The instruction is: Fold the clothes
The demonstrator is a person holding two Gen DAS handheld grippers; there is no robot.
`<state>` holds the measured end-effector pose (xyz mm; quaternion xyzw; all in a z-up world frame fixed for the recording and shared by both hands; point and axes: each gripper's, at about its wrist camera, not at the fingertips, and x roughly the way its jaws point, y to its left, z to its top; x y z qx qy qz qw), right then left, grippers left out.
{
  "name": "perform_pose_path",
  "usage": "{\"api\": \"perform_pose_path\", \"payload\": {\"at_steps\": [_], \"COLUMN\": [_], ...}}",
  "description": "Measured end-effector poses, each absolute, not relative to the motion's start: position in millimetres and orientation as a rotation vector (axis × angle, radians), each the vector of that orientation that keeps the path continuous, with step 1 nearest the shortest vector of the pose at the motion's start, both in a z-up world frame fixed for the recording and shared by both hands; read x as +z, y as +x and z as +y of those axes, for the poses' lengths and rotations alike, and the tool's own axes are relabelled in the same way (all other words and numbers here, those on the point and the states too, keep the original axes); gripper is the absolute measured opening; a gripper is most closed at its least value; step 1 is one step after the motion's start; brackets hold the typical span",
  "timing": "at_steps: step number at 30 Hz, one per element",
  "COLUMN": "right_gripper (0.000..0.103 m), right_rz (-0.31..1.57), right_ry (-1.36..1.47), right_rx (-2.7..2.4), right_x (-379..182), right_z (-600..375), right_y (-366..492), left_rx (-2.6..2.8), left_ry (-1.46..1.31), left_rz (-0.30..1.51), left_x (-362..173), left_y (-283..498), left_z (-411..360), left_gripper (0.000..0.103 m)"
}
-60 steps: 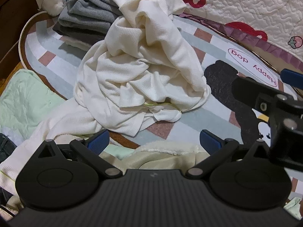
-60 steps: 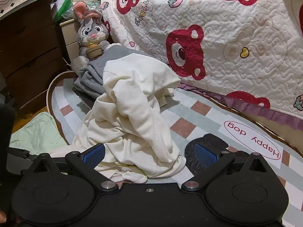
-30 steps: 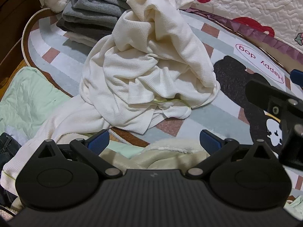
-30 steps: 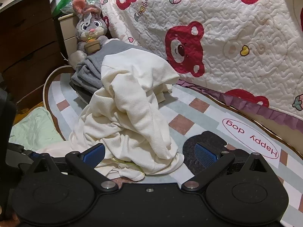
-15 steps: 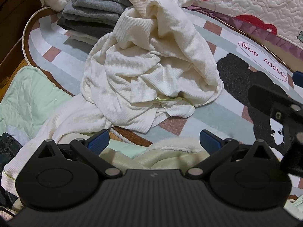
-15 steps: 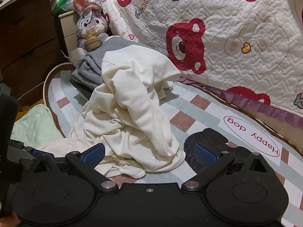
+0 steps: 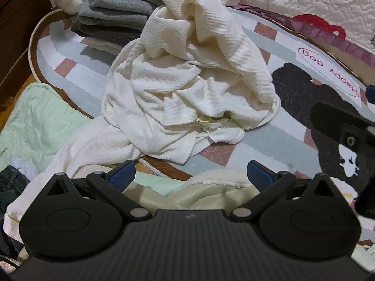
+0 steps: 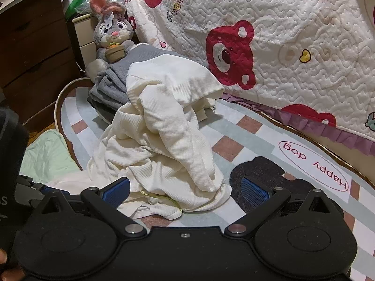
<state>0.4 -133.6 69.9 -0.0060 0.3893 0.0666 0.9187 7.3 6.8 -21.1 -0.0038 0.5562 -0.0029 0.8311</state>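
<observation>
A crumpled cream waffle-knit garment (image 7: 187,93) (image 8: 164,145) lies heaped on the patterned rug (image 7: 269,140) (image 8: 246,135). One sleeve trails off the rug toward the lower left of the left wrist view. My left gripper (image 7: 191,172) is open, hovering short of the heap above a fleecy cream cloth (image 7: 211,192). My right gripper (image 8: 185,187) is open too, just in front of the heap's near hem, holding nothing. Its black body (image 7: 346,138) shows at the right edge of the left wrist view.
A stack of folded grey clothes (image 7: 114,9) (image 8: 110,86) sits behind the heap, with a plush rabbit (image 8: 112,32) beyond it. A quilted bear-print bedspread (image 8: 269,35) hangs along the right. A pale green cloth (image 7: 35,121) lies left of the rug, beside dark wooden drawers (image 8: 35,53).
Both grippers have drifted slightly closer to the cream heap, the left one angling more downward. Neither gripper's opening has changed and the clothes have not moved.
</observation>
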Motion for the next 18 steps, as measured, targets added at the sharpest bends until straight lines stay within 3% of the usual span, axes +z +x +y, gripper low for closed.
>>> {"api": "perform_pose_path", "payload": {"at_steps": [12, 18], "right_gripper": [0.102, 0.102], "right_rz": [0.757, 0.695], "right_ry": [0.074, 0.065], "right_rx": [0.147, 0.146], "right_x": [49.2, 30.8], "right_z": [-155.4, -164.2], "right_y": [7.8, 9.7], "left_rx": [0.067, 0.06], "left_ry": [0.021, -0.04], "left_rz": [1.136, 1.062], "left_x": [-34.1, -49.1], "left_y": [13.2, 14.5], "left_z": [9.3, 18.3], "left_gripper": [0.103, 0.087]}}
